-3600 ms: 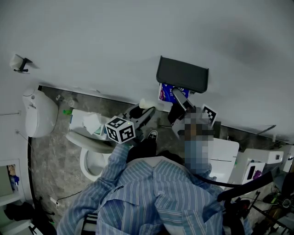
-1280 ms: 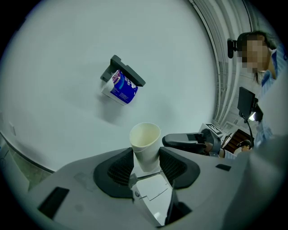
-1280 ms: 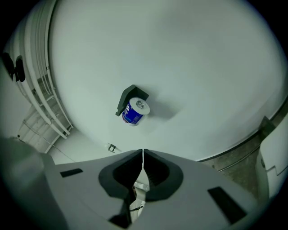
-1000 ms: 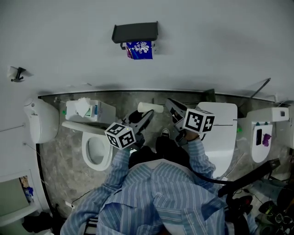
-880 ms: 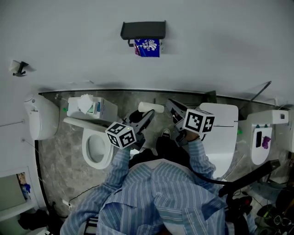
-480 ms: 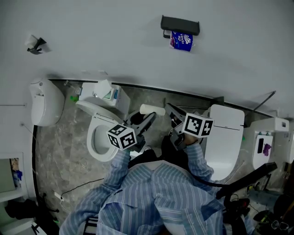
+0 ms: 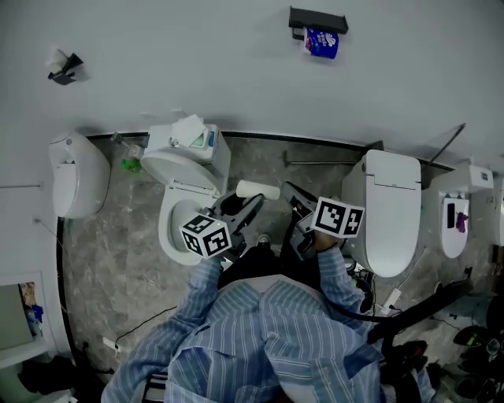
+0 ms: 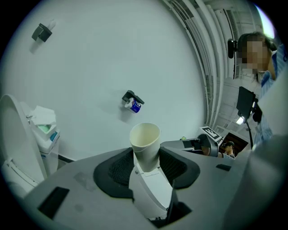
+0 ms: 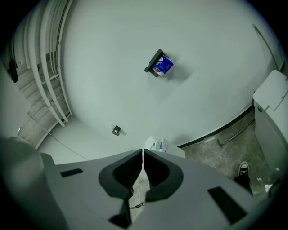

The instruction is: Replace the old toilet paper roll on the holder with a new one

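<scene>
A black holder (image 7: 317,19) on the white wall carries a blue-wrapped paper roll (image 7: 321,42); both are far ahead of the grippers. My left gripper (image 7: 253,197) is shut on a bare cardboard tube (image 7: 258,190), which sticks out past its pads. In the left gripper view the tube (image 8: 145,139) stands between the jaws of the left gripper (image 8: 146,156), with the holder (image 8: 130,96) small on the wall behind. My right gripper (image 7: 290,191) is shut and empty. The right gripper (image 9: 143,157) points toward the wall below the blue roll (image 9: 162,65).
An open toilet (image 7: 185,212) with a tissue box (image 7: 193,138) on its tank is left of the grippers. A closed toilet (image 7: 391,212) stands to the right. A white fixture (image 7: 75,173) hangs at the far left, and a small hook (image 7: 63,67) above it.
The right gripper has come away from the holder, where the blue roll stays. In the head view the holder has slid up and right. The open toilet has come nearer the middle.
</scene>
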Tool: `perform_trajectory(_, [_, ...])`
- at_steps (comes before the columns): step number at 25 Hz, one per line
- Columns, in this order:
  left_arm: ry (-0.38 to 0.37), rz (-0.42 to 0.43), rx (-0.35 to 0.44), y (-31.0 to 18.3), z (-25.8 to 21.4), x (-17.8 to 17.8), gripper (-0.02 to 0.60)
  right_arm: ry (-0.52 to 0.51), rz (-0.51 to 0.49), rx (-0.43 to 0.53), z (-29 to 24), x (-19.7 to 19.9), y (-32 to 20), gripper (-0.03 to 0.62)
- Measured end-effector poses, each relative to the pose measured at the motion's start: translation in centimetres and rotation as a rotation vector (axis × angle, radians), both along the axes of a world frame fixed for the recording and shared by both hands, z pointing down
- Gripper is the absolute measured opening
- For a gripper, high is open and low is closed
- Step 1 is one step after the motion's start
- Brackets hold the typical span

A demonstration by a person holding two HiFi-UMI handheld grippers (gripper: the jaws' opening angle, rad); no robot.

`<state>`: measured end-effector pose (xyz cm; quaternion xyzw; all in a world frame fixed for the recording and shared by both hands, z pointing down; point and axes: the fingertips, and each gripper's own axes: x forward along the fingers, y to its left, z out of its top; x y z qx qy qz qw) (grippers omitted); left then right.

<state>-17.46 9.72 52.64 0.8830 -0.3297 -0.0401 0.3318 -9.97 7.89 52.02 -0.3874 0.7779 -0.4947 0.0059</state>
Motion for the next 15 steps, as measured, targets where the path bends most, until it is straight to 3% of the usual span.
perform_trajectory(9, [0.058,0.053,0.042,3.0,-1.1,1.4,0.181,0.09,0.039,0.023,-0.8,1.3,4.0,0.015])
perform_trajectory(15, [0.069,0.016,0.049,4.7,-1.9,1.9,0.181,0.129,0.016,0.04,-1.2,2.7,6.7,0.015])
